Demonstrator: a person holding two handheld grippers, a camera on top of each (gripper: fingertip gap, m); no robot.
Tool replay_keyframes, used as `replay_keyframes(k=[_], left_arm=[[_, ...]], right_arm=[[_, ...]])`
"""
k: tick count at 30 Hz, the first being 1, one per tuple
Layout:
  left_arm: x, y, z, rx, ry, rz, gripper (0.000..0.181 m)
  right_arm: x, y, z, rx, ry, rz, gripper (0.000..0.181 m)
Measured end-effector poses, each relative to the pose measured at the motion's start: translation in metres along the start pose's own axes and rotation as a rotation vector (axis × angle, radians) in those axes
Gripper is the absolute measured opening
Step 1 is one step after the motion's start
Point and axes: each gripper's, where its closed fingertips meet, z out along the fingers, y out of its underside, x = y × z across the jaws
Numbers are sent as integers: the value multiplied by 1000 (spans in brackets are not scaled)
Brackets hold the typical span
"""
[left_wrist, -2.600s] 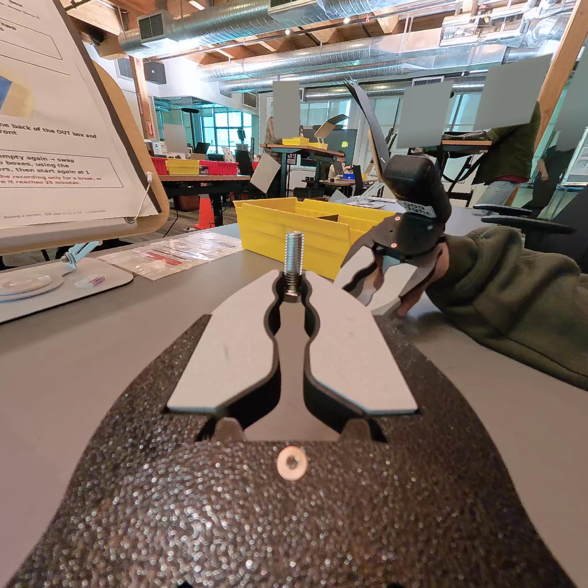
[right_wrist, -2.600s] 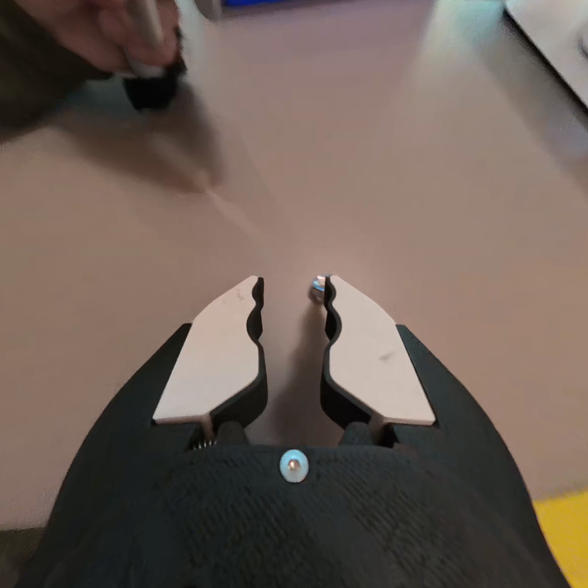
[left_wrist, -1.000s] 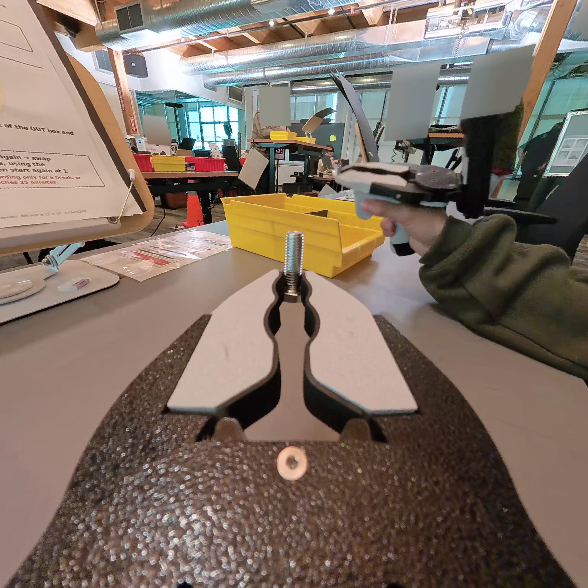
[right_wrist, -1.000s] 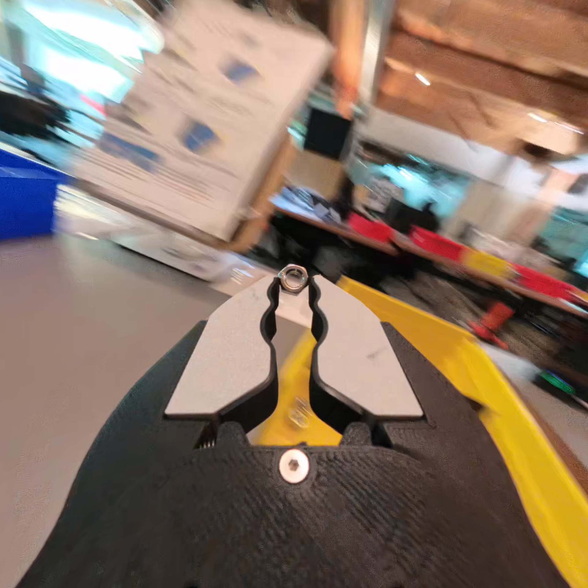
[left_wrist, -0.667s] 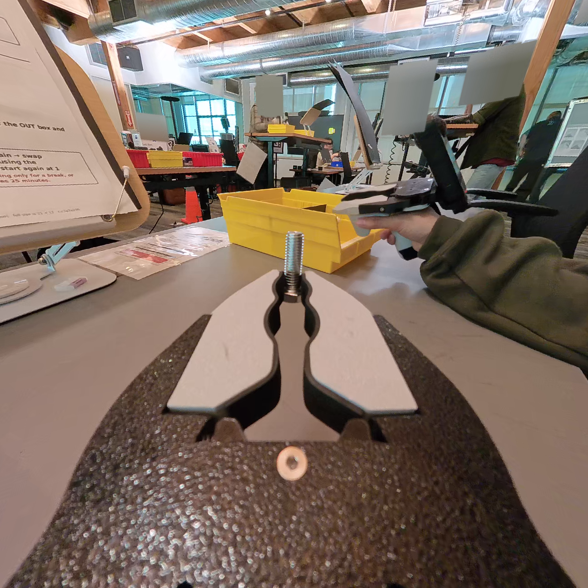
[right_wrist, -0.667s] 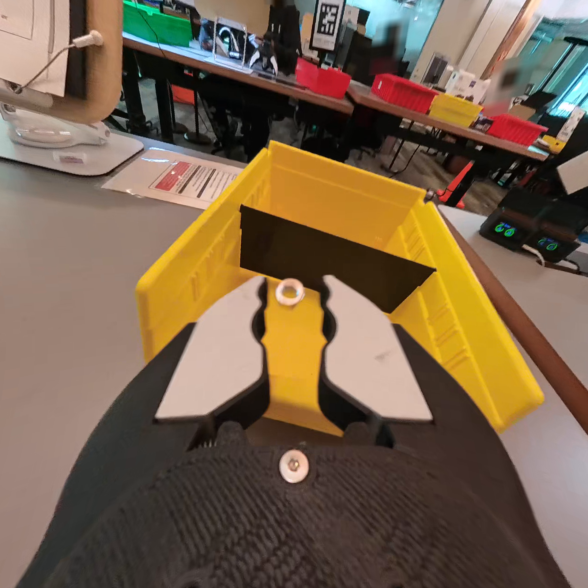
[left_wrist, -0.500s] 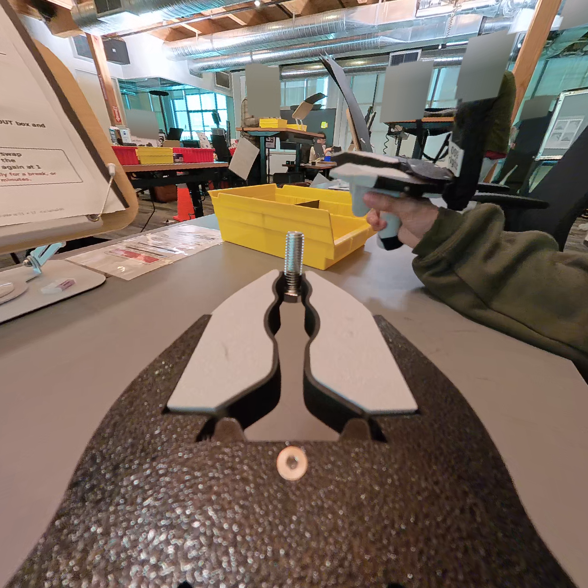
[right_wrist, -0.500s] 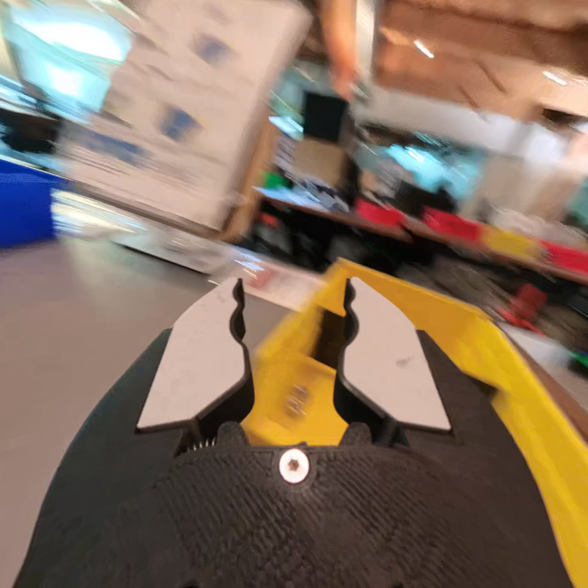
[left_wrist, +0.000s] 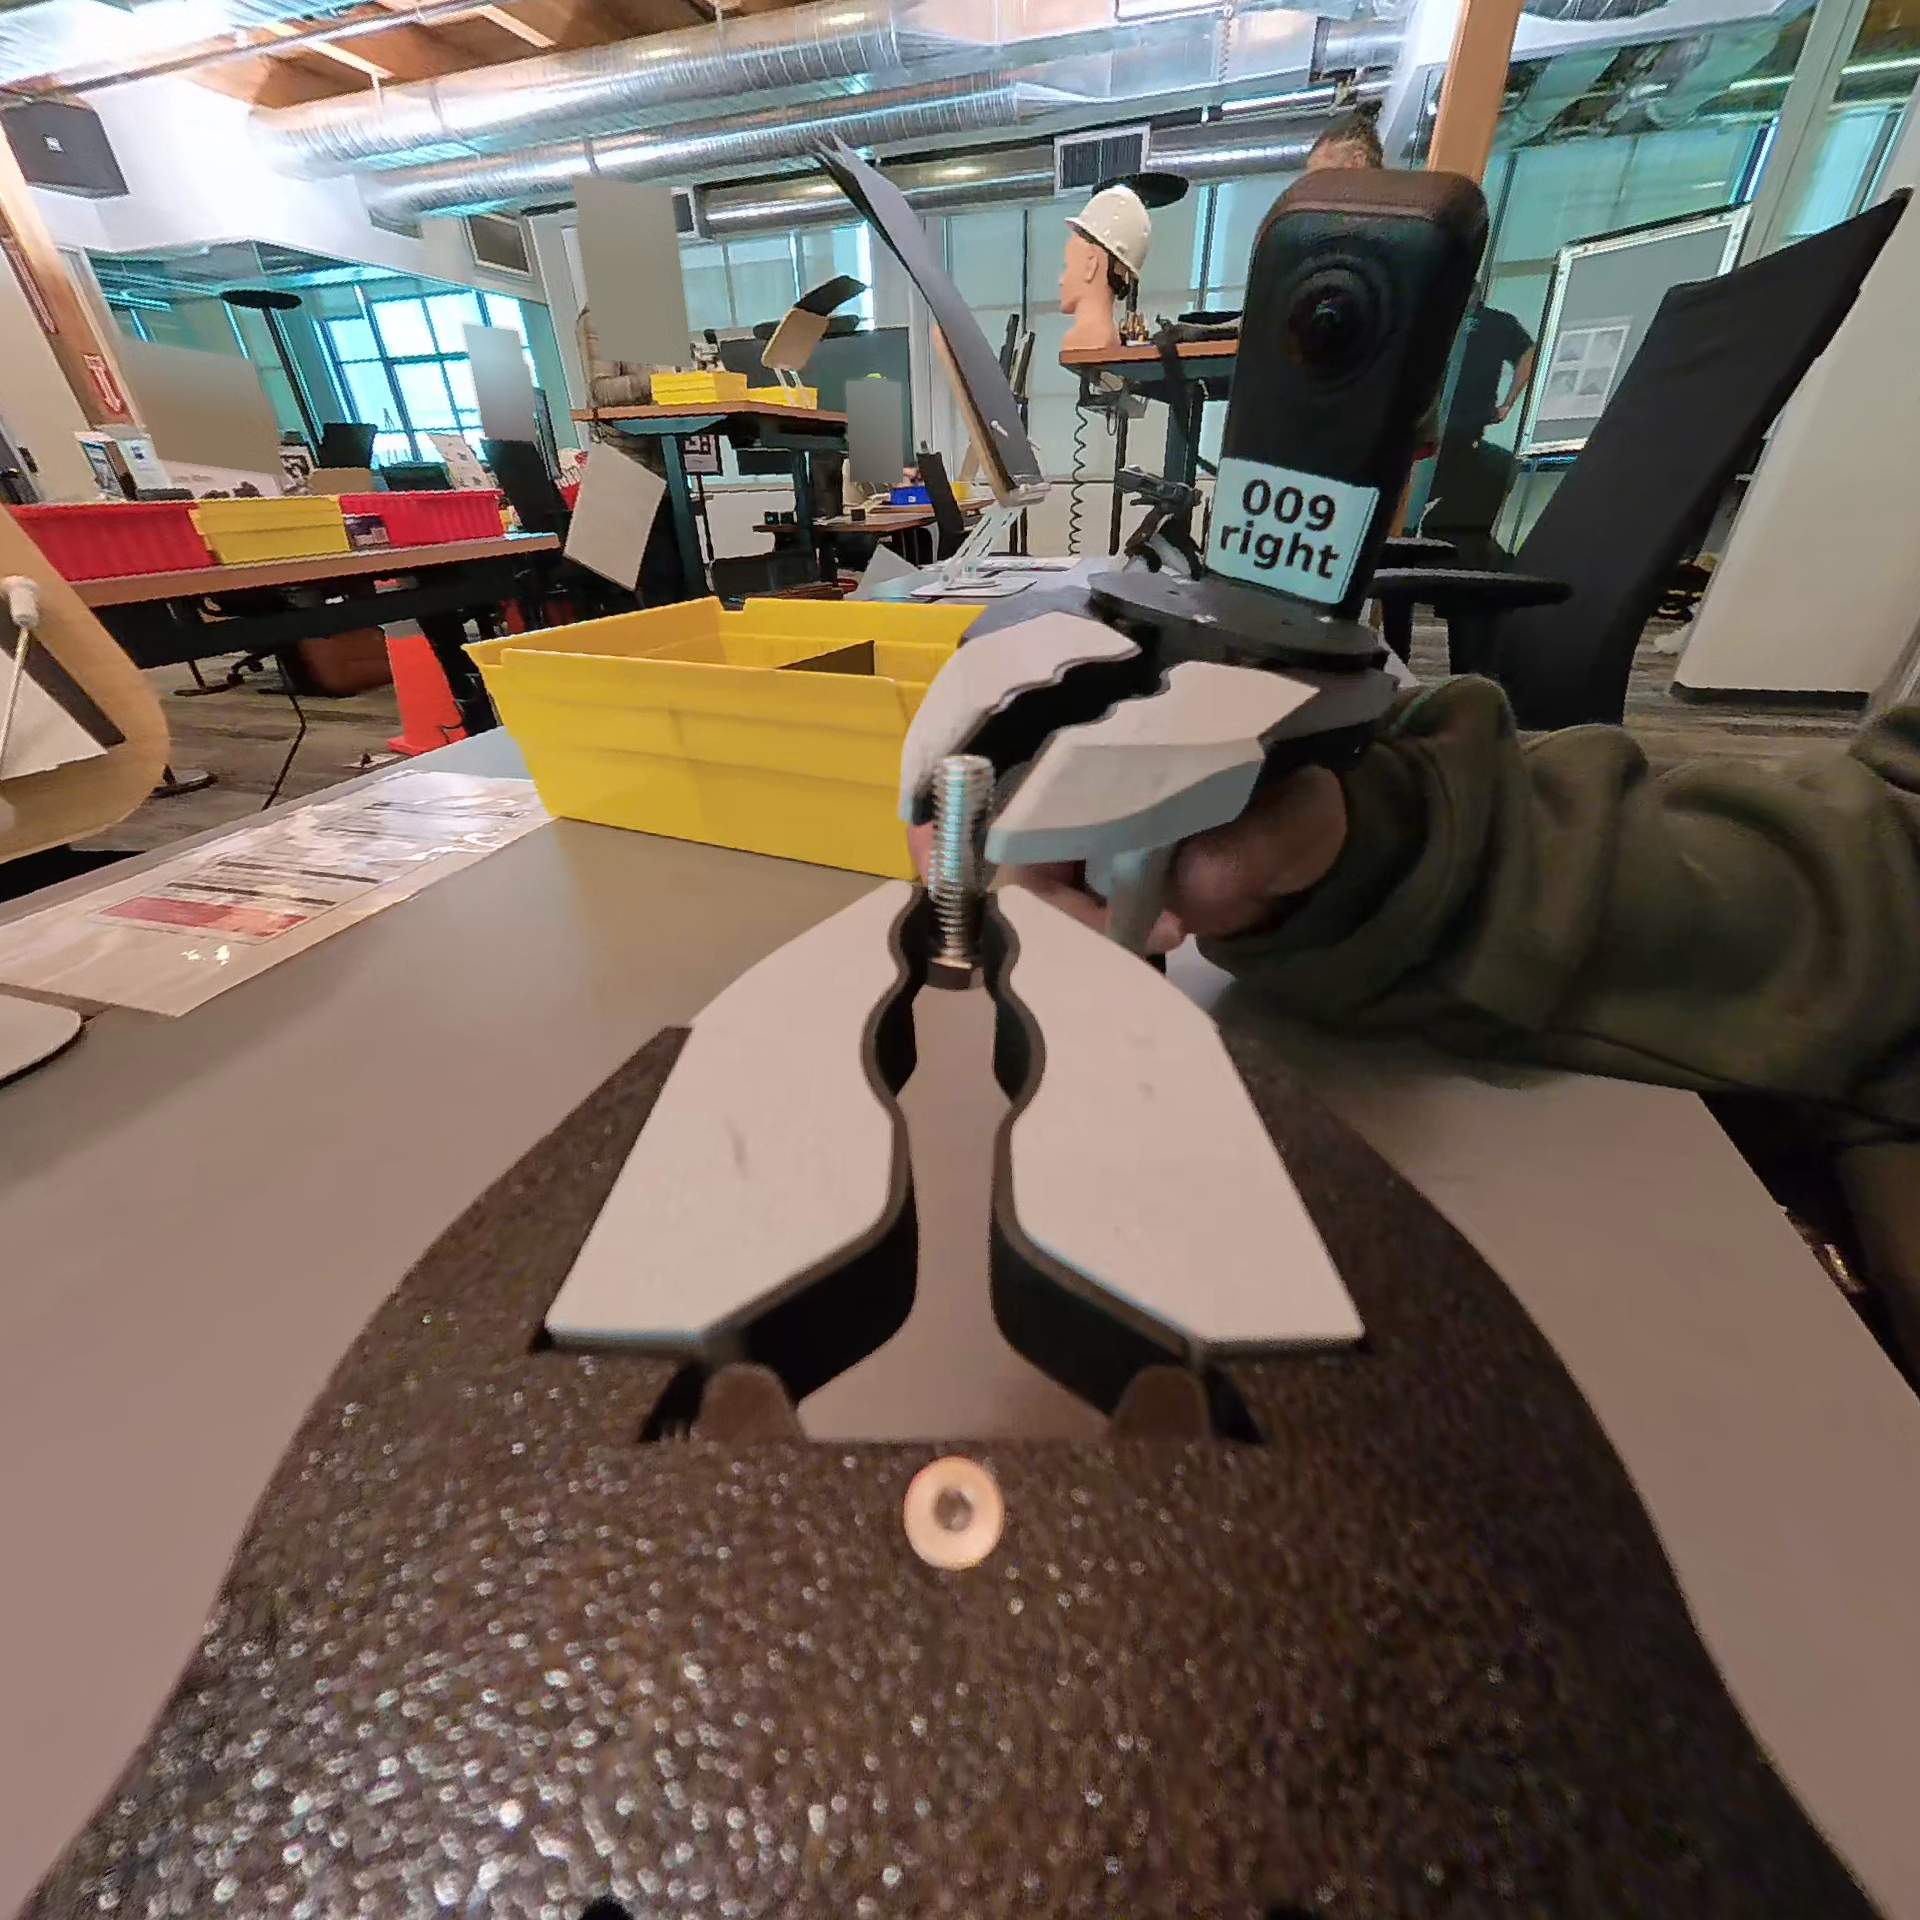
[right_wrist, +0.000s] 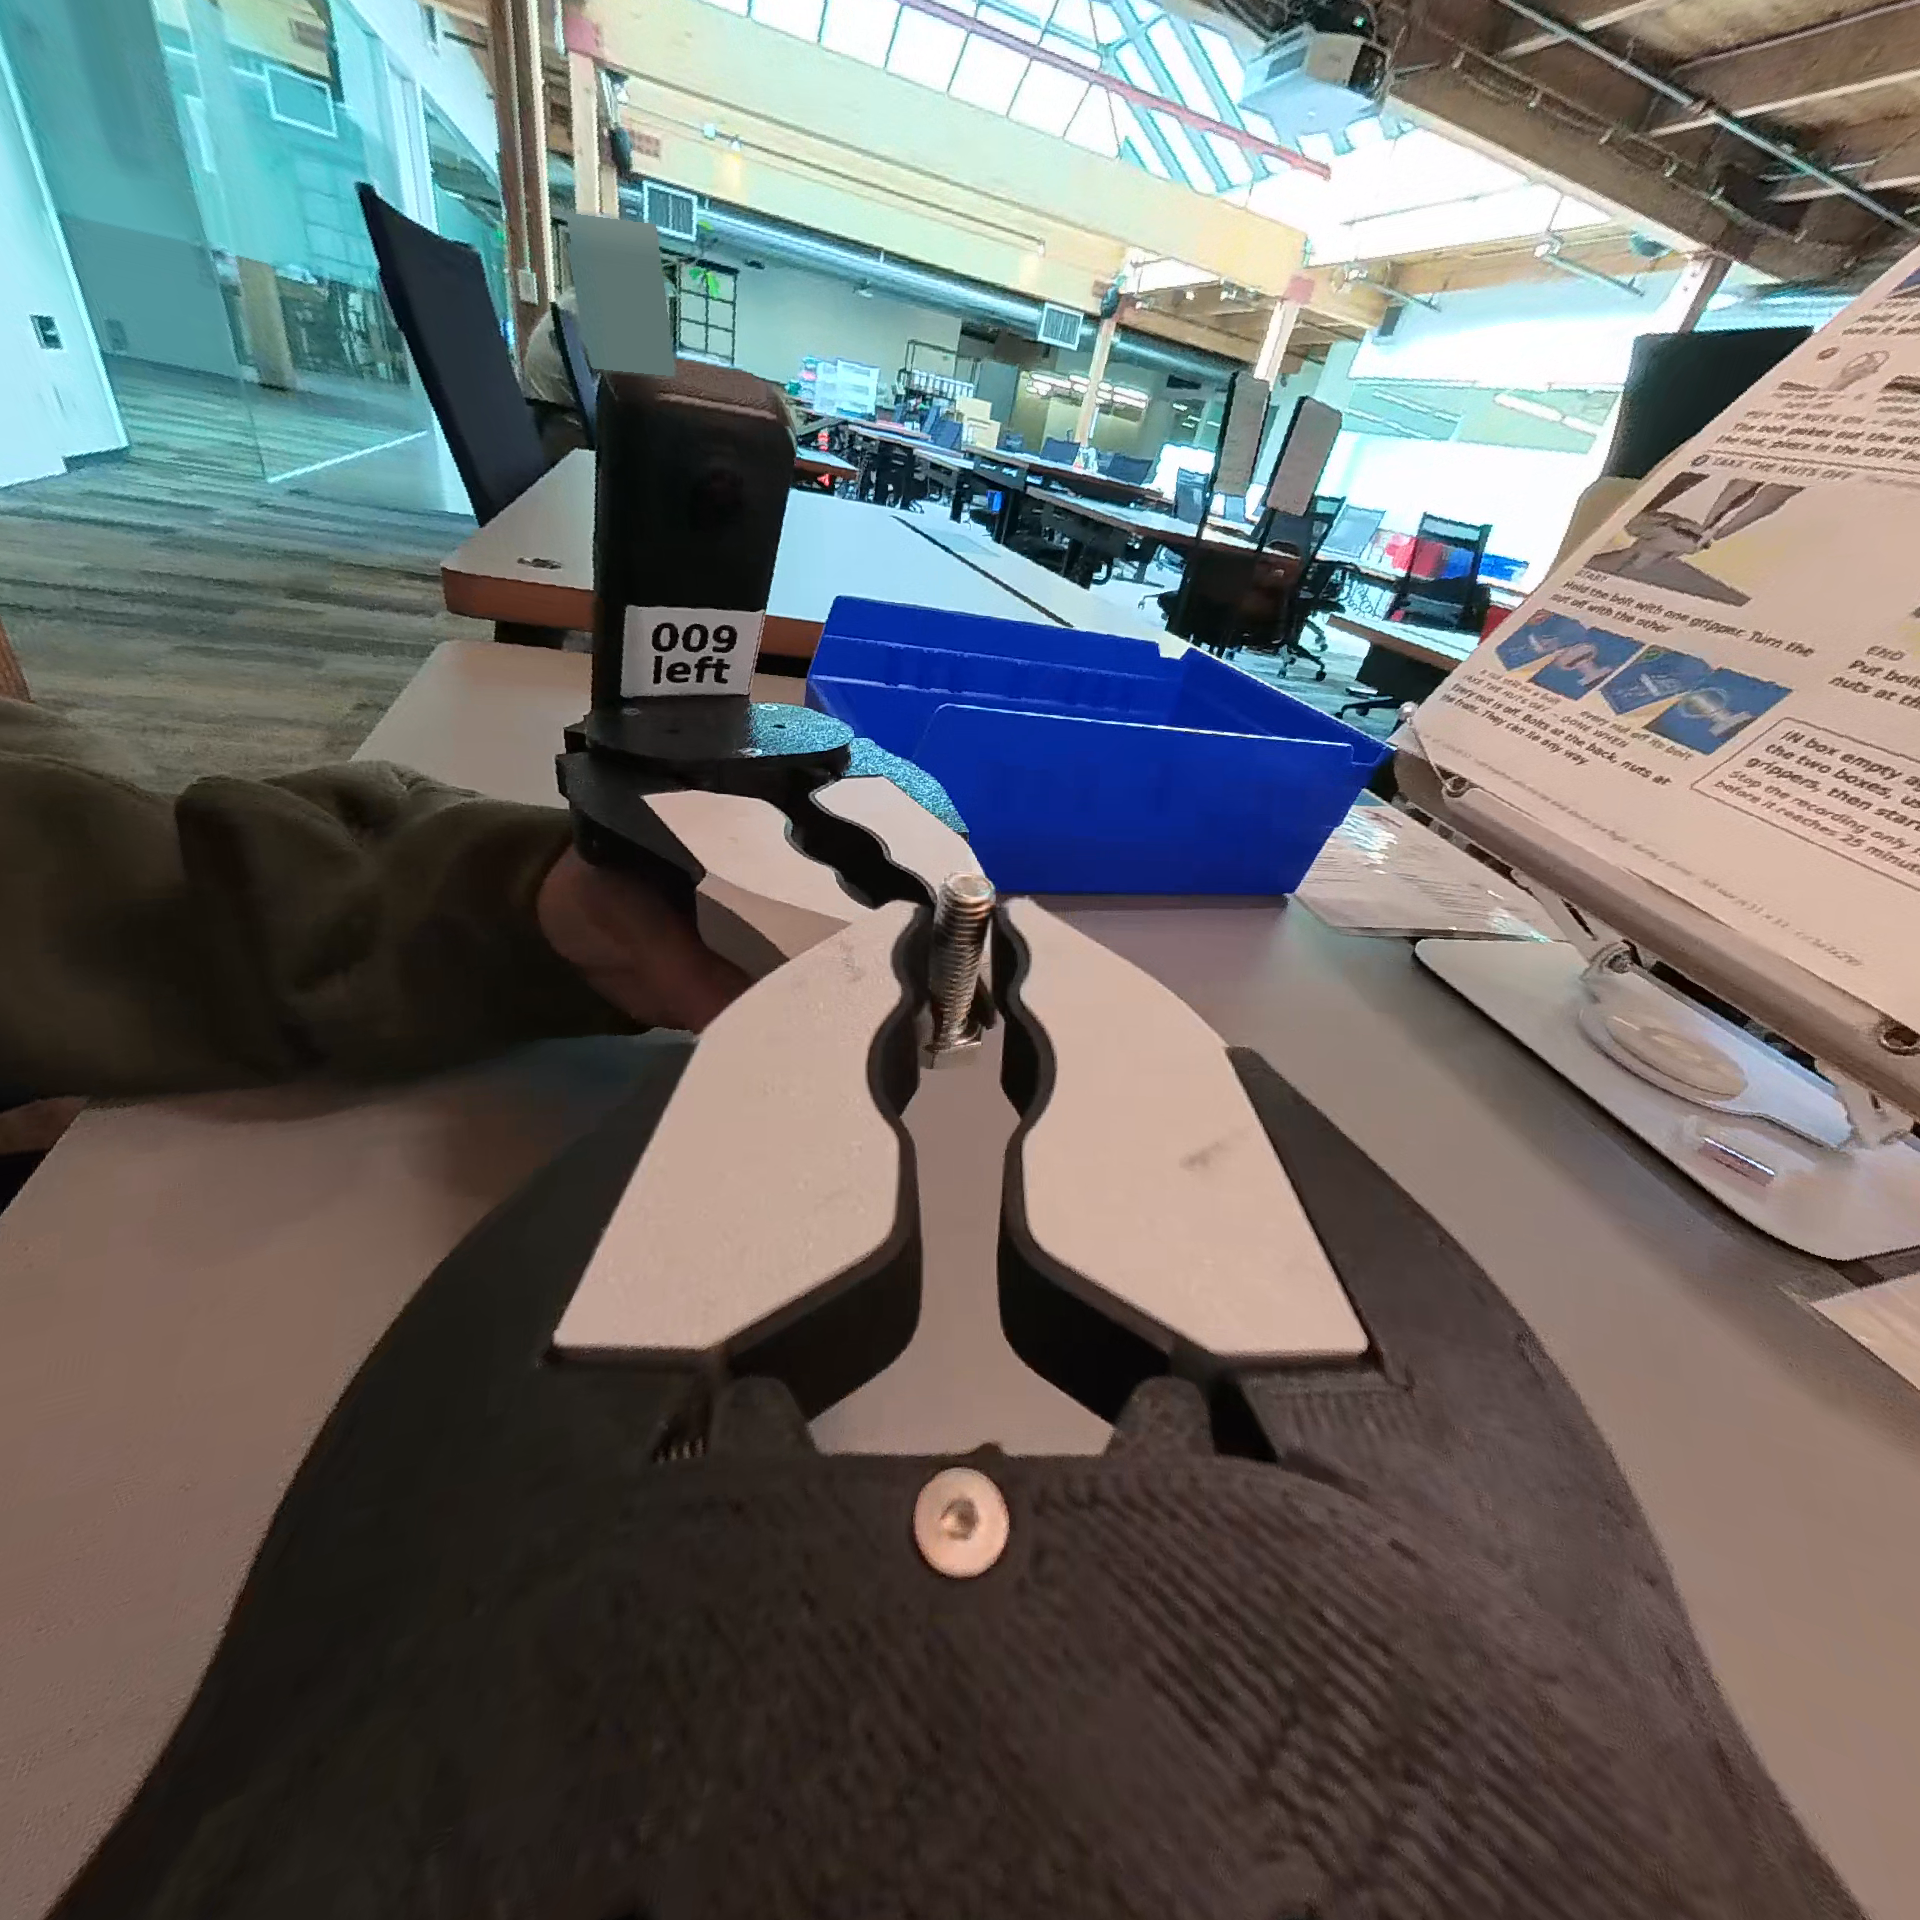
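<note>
Left gripper (left_wrist: 951, 935): fingers clamped on the hex head of a silver threaded steel bolt (left_wrist: 956, 854), held upright over the grey tabletop (left_wrist: 436, 997).
Bolt: shank rises between both grippers' tips.
Right gripper (right_wrist: 958, 940): fingers closed around the bolt's threaded shank.
Yellow plastic bin (left_wrist: 717, 732): behind the grippers.
Blue plastic bin (right_wrist: 1091, 764): near the paper instruction sheet on a stand (right_wrist: 1704, 665).

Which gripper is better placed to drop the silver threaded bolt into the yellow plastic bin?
Left, probably. The left gripper is shut on the hex head of the silver threaded bolt, with the yellow plastic bin just ahead. The right gripper only flanks the thread, facing the other way.
</note>
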Motion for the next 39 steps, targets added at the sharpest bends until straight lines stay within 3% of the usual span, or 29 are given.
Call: replay_keyframes(k=[4,7,10,14,17,20,22,23,27,32,36,39], left_arm=[[-4,0,2,2,-38,8,9],[-13,-7,0,61,-118,19,20],[-18,-9,-4,82,-140,10,29],[-18,-9,-5,82,-131,8,27],[-16,-6,-2,58,-120,14,26],[-14,-4,1,34,-119,32,25],[-13,-2,2,20,-122,46,25],[-13,-1,3,10,-126,54,24],[-10,14,9,-116,-145,52,24],[-12,23,28,-187,-226,-30,26],[-16,14,80,-179,-273,-128,34],[-25,1,128,-243,-308,-151,44]], right_arm=[[0,2,-1,-32,-1,-29,9],[15,-2,-4,-30,108,-78,9],[74,-8,-38,-89,430,-150,9],[182,4,-125,-414,878,-254,9],[251,18,-180,-626,1037,-268,10],[302,43,-218,-794,1075,-205,10],[321,58,-231,-820,1080,-131,13],[325,63,-237,-797,1089,-89,24],[287,65,-252,-635,1063,107,41],[183,70,-279,-551,973,159,47],[116,68,-299,-518,951,169,49],[100,56,-317,-488,1012,140,49]])
